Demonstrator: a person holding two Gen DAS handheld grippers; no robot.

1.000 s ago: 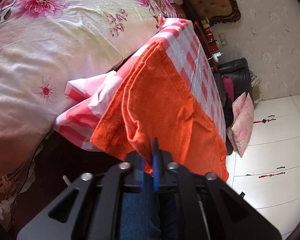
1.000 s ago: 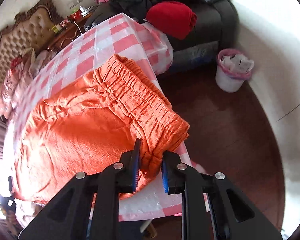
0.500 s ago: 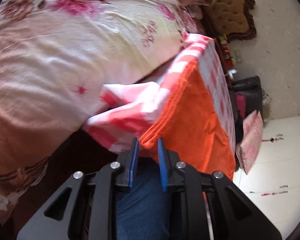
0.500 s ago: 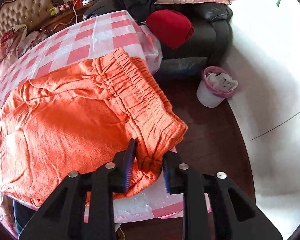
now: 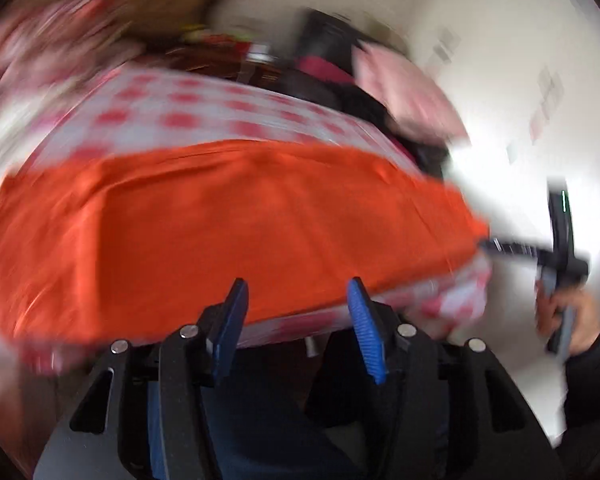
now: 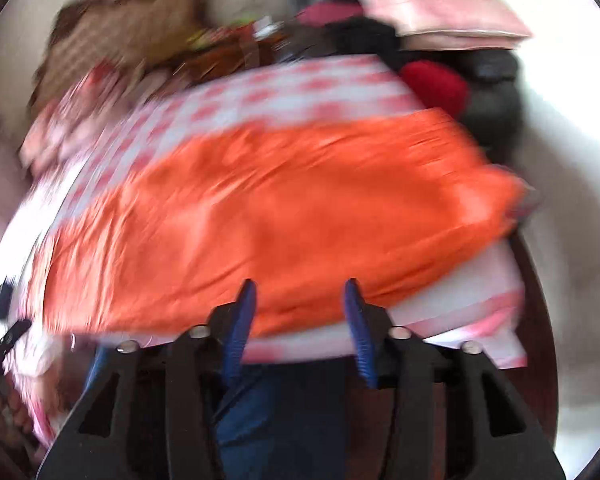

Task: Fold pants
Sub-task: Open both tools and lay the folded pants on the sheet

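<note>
The orange pants (image 5: 228, 216) lie spread flat on the red-and-white checked tablecloth (image 5: 204, 116); both views are motion-blurred. My left gripper (image 5: 296, 284) hangs at the near edge of the pants, its jaws opening with no cloth between the blue pads (image 5: 364, 328). My right gripper (image 6: 299, 284) is back from the same near edge of the pants (image 6: 284, 208), its jaws also opening with nothing pinched. In the left wrist view the right gripper (image 5: 556, 256) shows at the pants' right end, held by a hand (image 5: 576, 316).
A dark sofa (image 6: 496, 92) with a red bundle (image 6: 436, 80) and pink pillows (image 6: 432, 4) stands behind the table. A carved brown headboard (image 6: 128, 28) is at the back left. The person's blue-jeaned legs (image 6: 284, 420) are below the grippers.
Both grippers have let go of the orange cloth and opened. Both cameras have swung fast and now face the table from its near edge, set back from the pants.
</note>
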